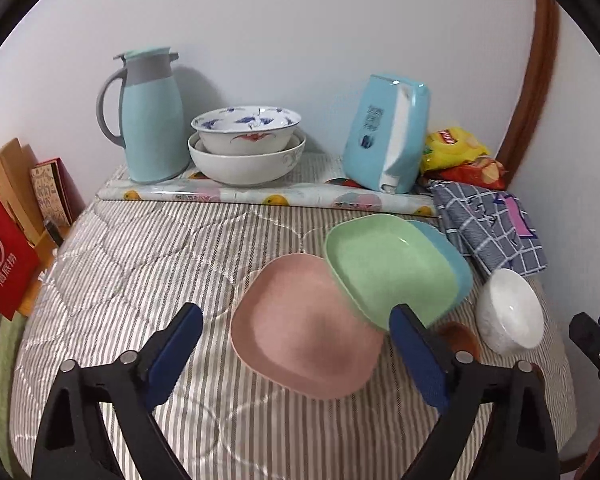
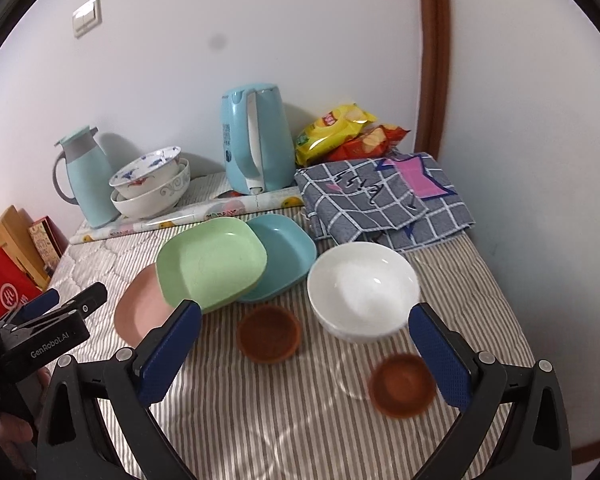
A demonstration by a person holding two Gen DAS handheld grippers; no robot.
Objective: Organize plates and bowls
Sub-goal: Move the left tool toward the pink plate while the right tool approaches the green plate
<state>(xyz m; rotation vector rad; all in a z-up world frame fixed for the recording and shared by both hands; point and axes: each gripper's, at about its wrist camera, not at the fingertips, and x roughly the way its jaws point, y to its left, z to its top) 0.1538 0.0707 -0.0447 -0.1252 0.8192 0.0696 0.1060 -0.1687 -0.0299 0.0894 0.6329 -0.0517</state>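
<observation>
Striped quilted tabletop (image 2: pixel 260 420), wall behind. Three square plates lie in a loose overlapping fan mid-surface: green plate (image 2: pixel 212 264) on top, its left edge over the pink plate (image 2: pixel 138 314), its right edge over the teal plate (image 2: pixel 286 258). White bowl (image 2: pixel 364 290) stands just right of the teal plate, apart from it. Two small brown dishes near the front: one (image 2: pixel 269 334) between plates and bowl, the other (image 2: pixel 403 385) nearer, by the right finger. At the back, two nested bowls (image 1: pixel 246 146) beside a thermos (image 1: pixel 150 120); kettle (image 2: pixel 258 140), snack bags and a checked cloth (image 2: pixel 380 196) to the right.

Left hand-held gripper (image 1: pixel 296 334): released, jaws wide, nothing between them; pink plate and the green plate's near corner sit in the gap. Right hand-held gripper (image 2: pixel 304 334): also released and empty, jaws straddling the first brown dish and the white bowl's front.

Judgement: stacking looks barely begun; the plates overlap but are not squared up. Likely step: left takes a plate edge, right takes the bowl or a dish.

Doing it well:
- Take the green plate first; it rests on both others, so lifting either lower one would tip it.
- Pinch the rim with one finger under the lip. The plate looks like smooth plastic, so seat deep enough to stop it pivoting.
- Soft quilt gives; press down a little to slide a finger beneath.
- Keep the two hand-held grippers apart; they work close together here.
- White bowl looks ceramic and heavier; grip the wall, lift level.
</observation>
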